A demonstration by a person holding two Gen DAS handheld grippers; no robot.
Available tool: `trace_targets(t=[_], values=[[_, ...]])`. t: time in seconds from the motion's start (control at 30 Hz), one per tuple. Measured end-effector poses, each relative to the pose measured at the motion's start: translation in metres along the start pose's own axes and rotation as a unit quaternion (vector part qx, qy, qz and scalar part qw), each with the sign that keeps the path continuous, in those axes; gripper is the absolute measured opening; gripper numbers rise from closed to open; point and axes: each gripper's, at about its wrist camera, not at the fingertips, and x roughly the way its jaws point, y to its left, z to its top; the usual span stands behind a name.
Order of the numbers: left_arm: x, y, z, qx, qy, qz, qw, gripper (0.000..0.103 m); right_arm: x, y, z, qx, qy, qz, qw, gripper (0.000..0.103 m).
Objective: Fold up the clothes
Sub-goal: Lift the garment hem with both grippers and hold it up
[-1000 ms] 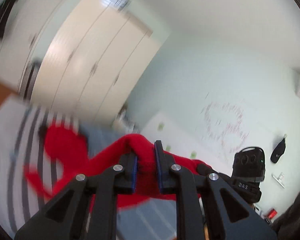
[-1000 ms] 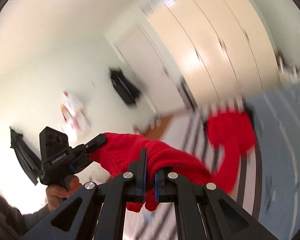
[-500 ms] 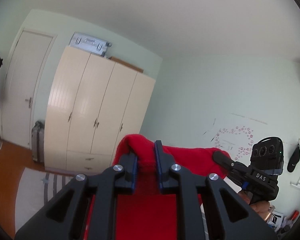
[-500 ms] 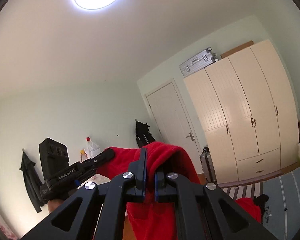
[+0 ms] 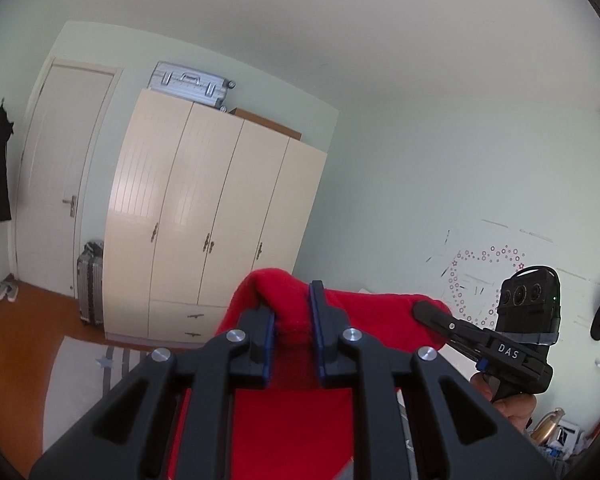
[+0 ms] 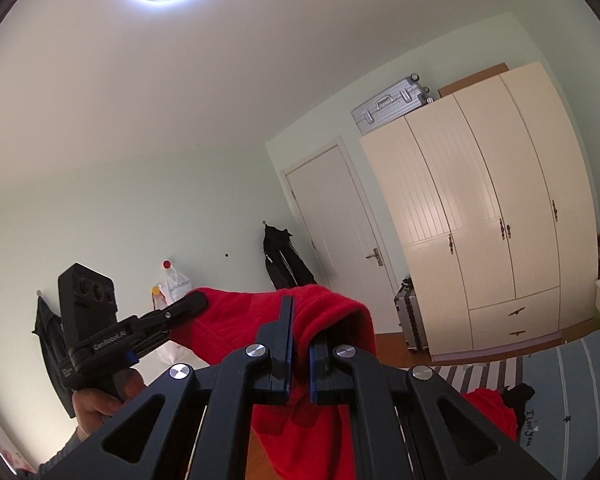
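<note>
A red fleece garment (image 5: pixel 288 412) hangs in the air between both grippers, stretched along its top edge. My left gripper (image 5: pixel 292 312) is shut on one end of that edge; the cloth bulges over its fingers. My right gripper (image 6: pixel 300 332) is shut on the other end, and the garment (image 6: pixel 236 324) drapes down below it. Each gripper shows in the other's view: the right one (image 5: pixel 432 312) at the right, the left one (image 6: pixel 192 304) at the left, both clamped on the cloth. The garment's lower part is hidden behind the gripper bodies.
A cream wardrobe (image 5: pixel 204 220) with a silver suitcase (image 5: pixel 188 84) on top stands ahead beside a white door (image 5: pixel 56 184). A bed with a blue-grey striped cover (image 6: pixel 572 384) lies at lower right, with more red cloth (image 6: pixel 488 408) on it. A striped rug (image 5: pixel 80 376) covers the wooden floor.
Both grippers have lifted the red garment off the bed and tilted upward; the views now face the walls and ceiling. Over the last half second the pose has barely changed.
</note>
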Motion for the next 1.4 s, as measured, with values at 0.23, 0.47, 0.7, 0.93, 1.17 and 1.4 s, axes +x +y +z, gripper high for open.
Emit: trace_targets(t=[0.23,0.47,0.7,0.93,1.17,1.4], values=[[-0.013,-0.014,0.004,0.018,-0.013,0.009,0.9997,0.013,-0.008,0.008,0.003,-0.016,-0.007,-0.005,1.000,0.005],[-0.020,-0.022,0.005,0.024,-0.019,0.012,0.9995,0.013,-0.017,0.019,0.012,-0.023,-0.003,-0.010,1.000,0.005],[-0.022,-0.029,0.005,0.022,-0.014,0.022,0.9994,0.013,-0.014,0.019,0.029,-0.014,0.027,-0.008,1.000,0.005],[-0.025,-0.040,0.000,0.036,-0.018,0.024,0.9989,0.013,-0.016,0.012,0.041,-0.008,0.047,-0.013,0.999,0.005],[-0.020,-0.029,-0.007,0.019,-0.013,0.023,0.9995,0.013,-0.009,0.003,0.036,-0.009,0.054,-0.008,0.998,0.005],[0.018,0.014,-0.033,-0.019,0.012,0.046,0.9987,0.013,0.032,-0.032,0.014,0.010,0.082,-0.014,0.997,0.005]])
